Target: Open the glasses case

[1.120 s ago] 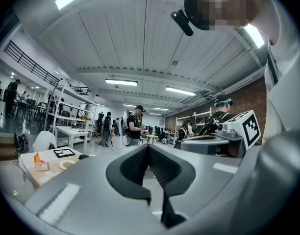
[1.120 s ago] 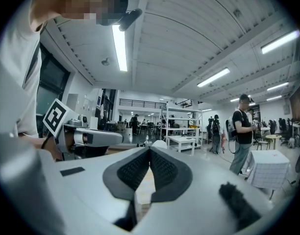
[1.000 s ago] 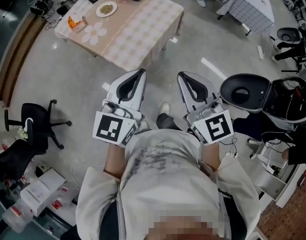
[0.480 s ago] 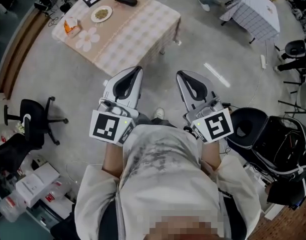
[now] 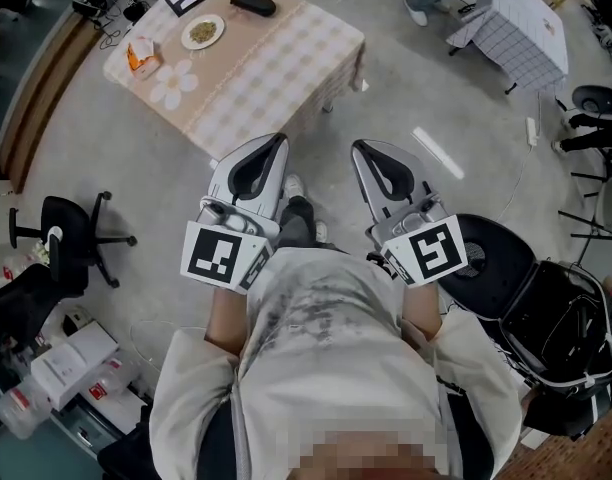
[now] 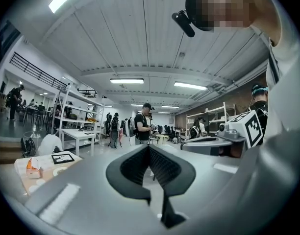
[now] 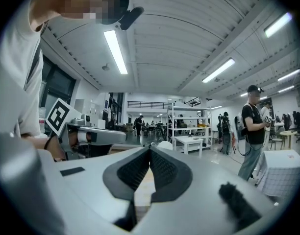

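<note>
Both, fingers (image 6: 135,168) together: left gripper (image 5: 277,140), right gripper (image 5: 359,146); glasses case (image 5: 253,3), seemingly, on table (image 5: 276,58)

No legible word, brand or number anywhere. Only letterless black-and-white square markers (image 5: 218,256) at the back of the left claw (image 5: 277,141) and the right claw (image 5: 359,147). Red labels (image 5: 98,393) on white boxes (image 5: 71,360) on the floor (image 5: 136,168): too small to read.

Long ceiling strip lights (image 6: 127,81) lit everything brightly and evenly; shadows on the pale floor (image 5: 116,168) were soft, with one white streak of glare. Both gripper views bulged strongly and went black at the corners. Close up, the left tongs (image 6: 149,148) looked soft; distant shelving (image 6: 66,111) was sharper.
</note>
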Demonstrator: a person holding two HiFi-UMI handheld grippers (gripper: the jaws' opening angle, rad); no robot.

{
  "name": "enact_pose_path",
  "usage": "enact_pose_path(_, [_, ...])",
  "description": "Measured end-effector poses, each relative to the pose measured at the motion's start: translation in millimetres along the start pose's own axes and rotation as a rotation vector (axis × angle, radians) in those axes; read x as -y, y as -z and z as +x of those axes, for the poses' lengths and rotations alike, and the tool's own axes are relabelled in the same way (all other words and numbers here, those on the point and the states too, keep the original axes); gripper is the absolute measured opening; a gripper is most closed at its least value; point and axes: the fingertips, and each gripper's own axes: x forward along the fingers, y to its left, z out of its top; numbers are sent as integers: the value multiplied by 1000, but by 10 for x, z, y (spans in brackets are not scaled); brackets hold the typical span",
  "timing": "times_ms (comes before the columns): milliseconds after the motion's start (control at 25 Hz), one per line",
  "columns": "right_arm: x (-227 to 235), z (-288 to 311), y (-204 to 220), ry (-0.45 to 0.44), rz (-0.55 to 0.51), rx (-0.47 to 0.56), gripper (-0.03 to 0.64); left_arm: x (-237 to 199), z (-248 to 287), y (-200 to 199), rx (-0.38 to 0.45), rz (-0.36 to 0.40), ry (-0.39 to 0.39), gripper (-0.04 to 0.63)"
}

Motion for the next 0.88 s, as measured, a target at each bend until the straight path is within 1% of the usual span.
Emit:
enact_pose_path(280, [179, 420, 38, -16, -12, -16, 15, -344, 273, 20, 18, -5, -4, 6])
enact_pose_path(640, [551, 1261, -23, -31, -22, -41, 15, -1043, 777, -35, 16, -18, -7, 6])
enact_pose_path(880, [671, 1765, -59, -47, -30, -56, 15, -1506, 973, -69, 22, -29, -22, 6])
